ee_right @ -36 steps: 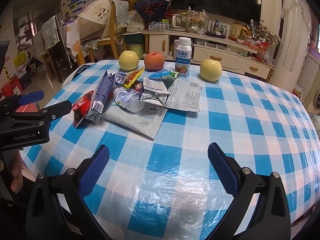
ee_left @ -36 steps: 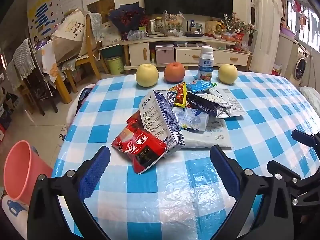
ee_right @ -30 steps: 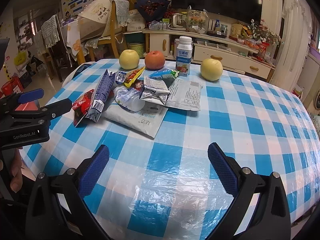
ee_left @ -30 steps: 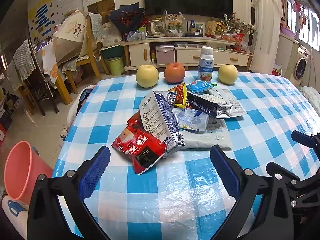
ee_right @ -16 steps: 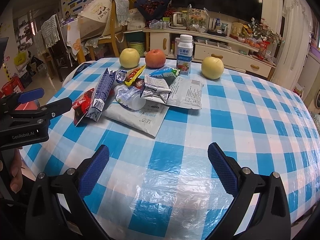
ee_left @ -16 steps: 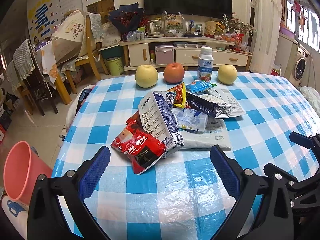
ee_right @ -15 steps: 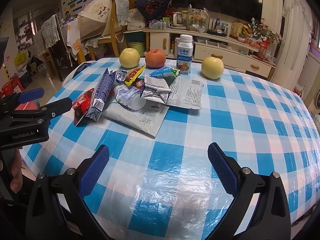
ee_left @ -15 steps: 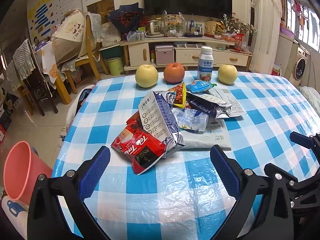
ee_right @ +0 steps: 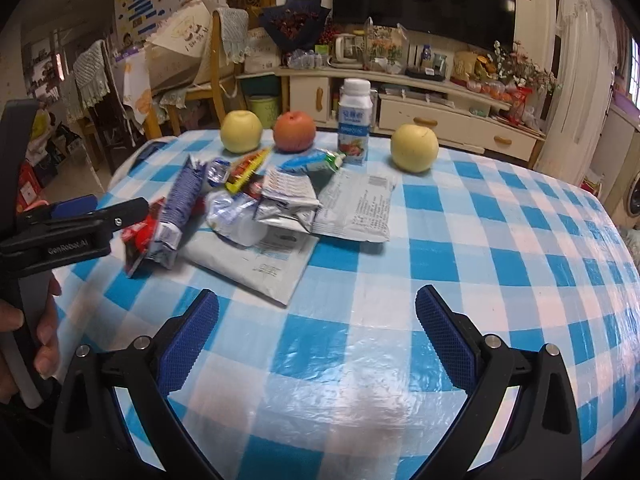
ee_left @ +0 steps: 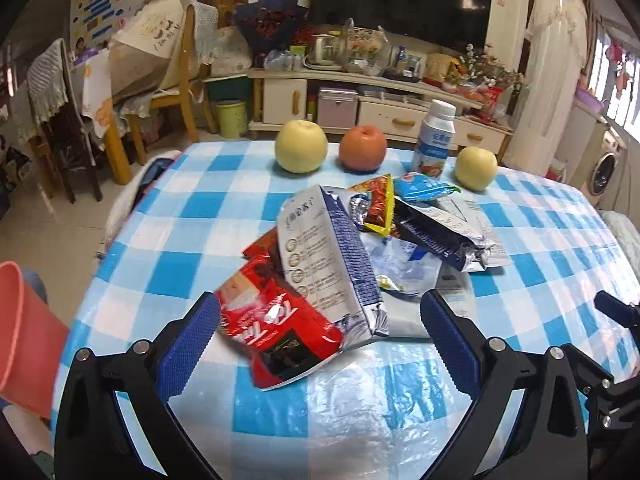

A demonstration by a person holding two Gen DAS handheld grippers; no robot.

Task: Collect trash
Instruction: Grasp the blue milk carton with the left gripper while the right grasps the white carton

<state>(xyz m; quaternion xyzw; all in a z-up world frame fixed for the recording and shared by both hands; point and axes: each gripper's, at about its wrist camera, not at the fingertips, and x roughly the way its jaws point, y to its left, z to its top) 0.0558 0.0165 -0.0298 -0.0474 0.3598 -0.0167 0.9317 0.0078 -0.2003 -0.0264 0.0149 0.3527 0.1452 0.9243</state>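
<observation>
Left gripper (ee_left: pixel 318 336) held low over the near edge of the blue-and-white checked plastic tablecloth (ee_left: pixel 352 412), blue-padded jaws spread wide and gripping nothing, tips flanking the near end of the trash pile. Right gripper (ee_right: pixel 316 332) likewise released, jaws wide apart, hovering over bare cloth nearer the camera than the pile and not touching anything. From the right wrist view, left tool seen side-on at the frame's left with "GenRobot.AI" printed on its black body, bare hand (ee_right: pixel 38 340) wrapped round the handle. Crumpled red snack wrapper (ee_left: pixel 276 328) right between the left jaws (white lettering on it, too warped to read), with a tall grey-and-navy foil bag (ee_left: pixel 328 268) leaning across it. Behind those, a yellow-edged red packet (ee_left: pixel 378 206), a small blue packet (ee_left: pixel 422 188), a dark silver-lined bag (ee_left: pixel 436 236) and a flat white printed pouch (ee_right: pixel 356 210), all heaped mid-table. Small white drink bottle with a blue label (ee_right: pixel 354 128) standing upright at the far edge, Chinese characters not legible. Salmon-pink plastic bin (ee_left: pixel 24 340) down off the table's left side.
</observation>
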